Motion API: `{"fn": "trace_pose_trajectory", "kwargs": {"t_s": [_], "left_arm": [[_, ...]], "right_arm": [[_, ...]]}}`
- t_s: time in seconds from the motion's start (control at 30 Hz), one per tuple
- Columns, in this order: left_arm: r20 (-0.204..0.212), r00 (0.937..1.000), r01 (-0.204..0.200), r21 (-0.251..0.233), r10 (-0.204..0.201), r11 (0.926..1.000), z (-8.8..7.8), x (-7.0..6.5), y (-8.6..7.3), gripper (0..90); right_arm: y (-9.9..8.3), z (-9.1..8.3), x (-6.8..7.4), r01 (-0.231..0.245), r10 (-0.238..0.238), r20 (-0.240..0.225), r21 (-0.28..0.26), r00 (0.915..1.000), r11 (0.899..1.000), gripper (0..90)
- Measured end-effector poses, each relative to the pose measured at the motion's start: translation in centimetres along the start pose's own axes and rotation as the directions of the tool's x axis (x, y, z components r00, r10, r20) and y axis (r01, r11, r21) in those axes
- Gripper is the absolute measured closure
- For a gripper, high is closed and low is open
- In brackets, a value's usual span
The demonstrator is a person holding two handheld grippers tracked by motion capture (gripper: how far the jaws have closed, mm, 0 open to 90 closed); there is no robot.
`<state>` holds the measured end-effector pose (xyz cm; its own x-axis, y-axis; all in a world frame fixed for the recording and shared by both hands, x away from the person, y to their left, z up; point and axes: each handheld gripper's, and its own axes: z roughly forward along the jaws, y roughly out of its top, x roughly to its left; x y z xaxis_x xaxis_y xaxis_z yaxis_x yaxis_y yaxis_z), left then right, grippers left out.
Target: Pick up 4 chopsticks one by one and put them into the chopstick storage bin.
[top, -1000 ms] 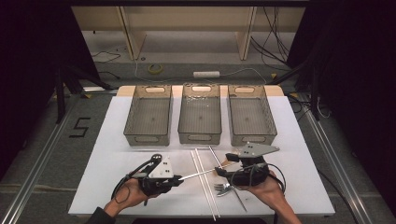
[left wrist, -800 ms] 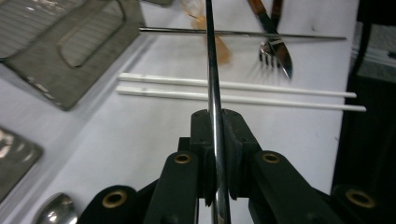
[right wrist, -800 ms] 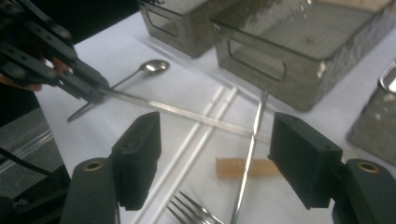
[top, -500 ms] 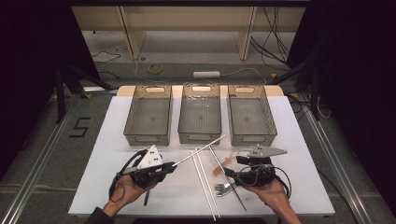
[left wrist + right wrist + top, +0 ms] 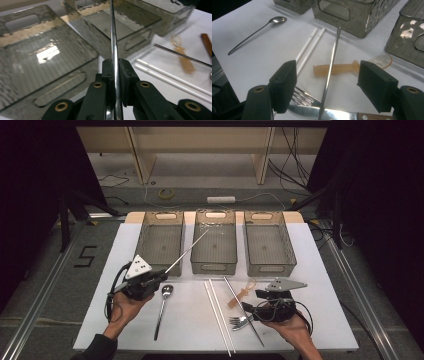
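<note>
My left gripper [image 5: 161,275] is shut on a thin metal rod [image 5: 187,251]. The rod slants up from the jaws, and its far tip hangs over the middle bin [image 5: 214,266]. In the left gripper view the rod [image 5: 113,37] runs straight up from between the pressed jaws of that gripper [image 5: 116,72]. My right gripper [image 5: 250,309] is low at the front right. Its jaws have just been opening and now stand wide at the right gripper [image 5: 329,75]. A second metal rod [image 5: 332,65] lies on the table between them, untouched.
Three smoky plastic bins stand in a row, the left bin [image 5: 160,247] and right bin [image 5: 270,265] flanking the middle one. On the white table lie a spoon [image 5: 162,307], two white sticks [image 5: 217,312], an amber plastic spoon [image 5: 241,292], a fork [image 5: 239,321] and a knife [image 5: 332,115].
My left gripper has carried the rod left and away from me, and its tip has swung from near the right gripper to over the middle bin. The right gripper has barely moved.
</note>
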<state>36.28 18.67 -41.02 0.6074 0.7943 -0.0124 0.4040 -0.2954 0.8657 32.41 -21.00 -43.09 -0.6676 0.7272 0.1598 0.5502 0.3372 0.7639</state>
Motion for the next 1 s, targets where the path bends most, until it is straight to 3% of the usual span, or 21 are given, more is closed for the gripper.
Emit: {"fn": "trace_pose_trajectory", "kwargs": {"t_s": [0.23,0.47,0.6,0.77,1.0], "left_arm": [[-0.094,0.9938,0.059,-0.009,-0.059,0.9982,0.9,2.6,0.9,83.1],[-0.162,0.9789,0.124,-0.012,-0.124,0.9922,2.2,5.3,1.1,83.1],[-0.2,0.9671,0.16,-0.007,-0.158,0.9871,2.9,6.8,1.1,83.1],[-0.236,0.9545,0.187,0.001,-0.182,0.9823,3.5,8.0,1.2,83.0],[-0.261,0.9419,0.225,0.022,-0.211,0.9742,4.3,9.4,1.2,83.0]], "right_arm": [[-0.2,0.1,0.2,0.008,-0.008,0.0,0.011,1.0,1.0,32.3],[-0.3,0.0,0.3,0.018,-0.017,-0.005,0.018,0.9998,1.0,32.3],[-0.2,0.0,0.3,0.016,-0.016,-0.003,0.017,0.9999,1.0,32.3],[-0.2,0.1,0.4,0.024,-0.024,-0.004,0.019,0.9997,1.0,32.3],[-0.2,0.1,0.5,0.029,-0.029,-0.007,0.021,0.9996,0.999,32.4]]}}
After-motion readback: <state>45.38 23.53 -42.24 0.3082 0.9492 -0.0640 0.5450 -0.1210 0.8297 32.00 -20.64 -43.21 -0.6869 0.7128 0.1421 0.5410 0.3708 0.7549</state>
